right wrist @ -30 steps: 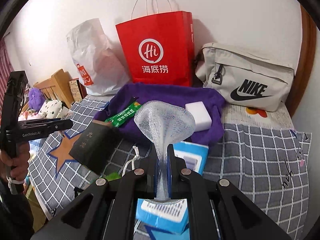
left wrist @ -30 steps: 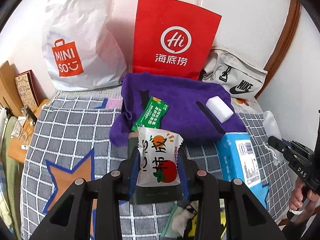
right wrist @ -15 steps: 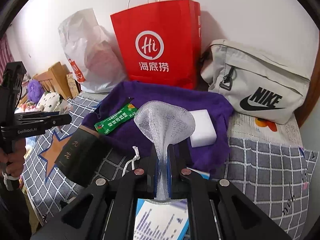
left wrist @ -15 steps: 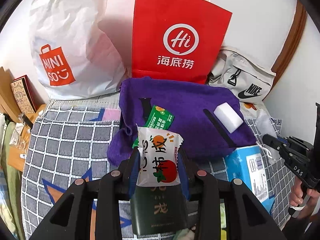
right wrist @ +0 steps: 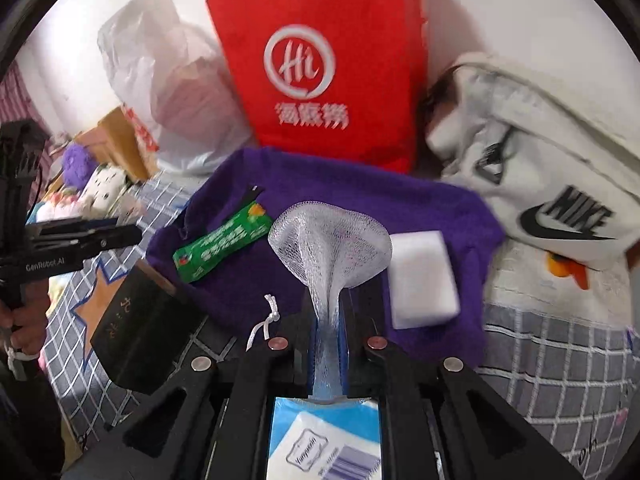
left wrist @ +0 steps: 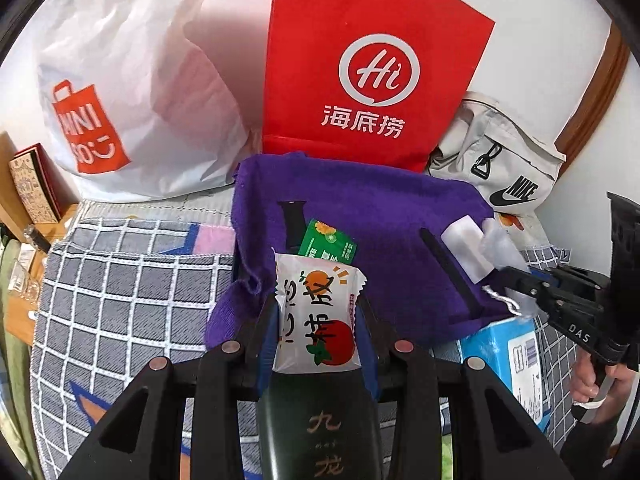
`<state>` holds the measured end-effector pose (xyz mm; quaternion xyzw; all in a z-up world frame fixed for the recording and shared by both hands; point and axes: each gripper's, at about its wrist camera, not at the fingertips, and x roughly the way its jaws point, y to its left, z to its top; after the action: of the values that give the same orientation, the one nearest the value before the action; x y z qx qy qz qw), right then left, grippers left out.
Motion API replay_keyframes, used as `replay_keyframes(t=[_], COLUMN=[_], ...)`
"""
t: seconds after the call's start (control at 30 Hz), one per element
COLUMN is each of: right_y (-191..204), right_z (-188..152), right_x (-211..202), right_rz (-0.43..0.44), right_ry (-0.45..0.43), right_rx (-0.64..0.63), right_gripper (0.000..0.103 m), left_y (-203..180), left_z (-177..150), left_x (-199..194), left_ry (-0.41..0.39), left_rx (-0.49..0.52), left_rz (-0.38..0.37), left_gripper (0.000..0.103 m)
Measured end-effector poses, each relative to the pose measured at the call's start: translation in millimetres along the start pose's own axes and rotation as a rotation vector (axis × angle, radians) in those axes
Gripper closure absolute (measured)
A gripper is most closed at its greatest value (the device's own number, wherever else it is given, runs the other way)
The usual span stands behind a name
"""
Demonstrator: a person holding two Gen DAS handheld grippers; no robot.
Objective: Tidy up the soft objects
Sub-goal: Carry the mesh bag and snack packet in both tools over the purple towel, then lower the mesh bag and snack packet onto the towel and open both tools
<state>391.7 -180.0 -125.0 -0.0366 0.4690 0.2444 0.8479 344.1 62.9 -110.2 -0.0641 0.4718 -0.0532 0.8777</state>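
Observation:
My left gripper (left wrist: 318, 320) is shut on a white snack packet (left wrist: 316, 316) with a red fruit print, held just above the near edge of the purple towel (left wrist: 384, 216). My right gripper (right wrist: 329, 312) is shut on a white mesh pouch (right wrist: 330, 236), held over the towel (right wrist: 320, 184) beside a white sponge block (right wrist: 422, 280). A green sachet (left wrist: 329, 245) lies on the towel; it also shows in the right wrist view (right wrist: 220, 248). The sponge (left wrist: 466, 252) and my right gripper (left wrist: 520, 280) show at the towel's right edge.
A red paper bag (left wrist: 372, 68), a white Miniso bag (left wrist: 120, 92) and a grey Nike pouch (left wrist: 504, 164) stand behind the towel. A black box (left wrist: 320, 428) and a blue tissue pack (left wrist: 508, 360) lie on the checked bedcover (left wrist: 120, 300). Wooden furniture is left.
Both grippers have moved forward toward the purple towel with their loads. The right gripper now reaches over the towel beside the sponge.

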Motion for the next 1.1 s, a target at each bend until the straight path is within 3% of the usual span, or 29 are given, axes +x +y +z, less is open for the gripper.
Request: replay_keyframes(t=[0.47, 0.67, 1.1], right_y=[-7, -11, -13], right_z=[19, 15, 13], right_x=[38, 54, 69], right_rz=[0.019, -0.031, -0.006], right_ry=[0.043, 0.083, 0.123], right_rx=[0.024, 0.011, 0.004], right_gripper=[0.092, 0.092, 0.091], left_y=[-13, -19, -17], left_z=[22, 26, 30], left_x=[48, 68, 87], left_ry=[0.078, 0.115, 0.16], left_rx=[0.014, 0.023, 0.011], left_rz=[-0.04, -0.033, -0.018], left_gripper=[0.069, 0.069, 0.066])
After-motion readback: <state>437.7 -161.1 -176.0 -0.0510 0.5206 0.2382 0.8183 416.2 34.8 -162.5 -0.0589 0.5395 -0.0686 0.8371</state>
